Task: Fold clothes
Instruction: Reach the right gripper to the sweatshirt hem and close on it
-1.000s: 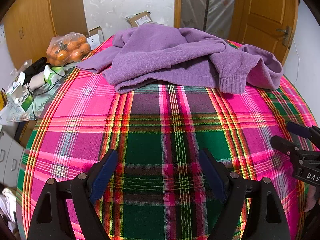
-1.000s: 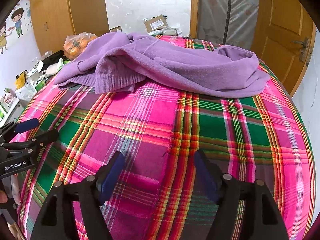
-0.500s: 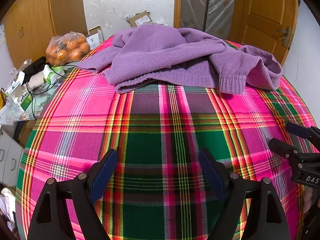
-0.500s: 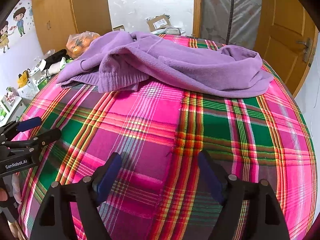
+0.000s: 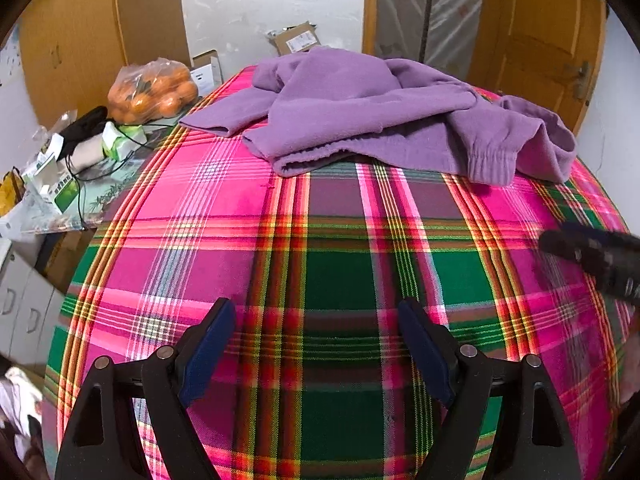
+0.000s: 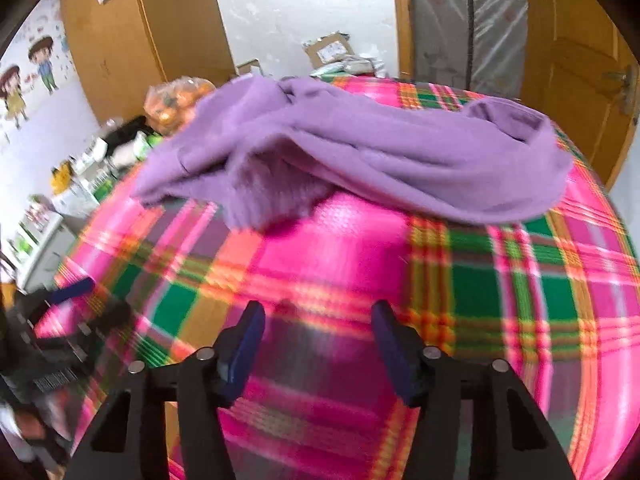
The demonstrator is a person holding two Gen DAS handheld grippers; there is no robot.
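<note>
Left wrist view: left gripper hangs over the near part of the plaid cloth, jaws spread wide, nothing between them, no contact with fabric visible. Purple sweater lies crumpled along the far edge of the cloth, one sleeve reaching toward the far left corner, a ribbed cuff flopped toward the far right. Off the left edge: clear plastic bag holding oranges, bag top bunched shut; beside it white and green packets and a black cable on a cluttered side surface. Open cardboard box beyond the far edge, contents not readable. Right gripper pokes in at the right edge, blurred.

Right wrist view: frame motion-blurred. Right gripper over the near middle of the plaid cloth, jaws apart, empty. Purple sweater across the far half, well apart from the fingers; ribbed hem is the nearest part. Bag of oranges behind the sweater's left end, partly hidden. Cardboard box past the far edge. Left gripper at the near left edge, blurred, open-or-closed cannot tell from here. Wooden door far right.
</note>
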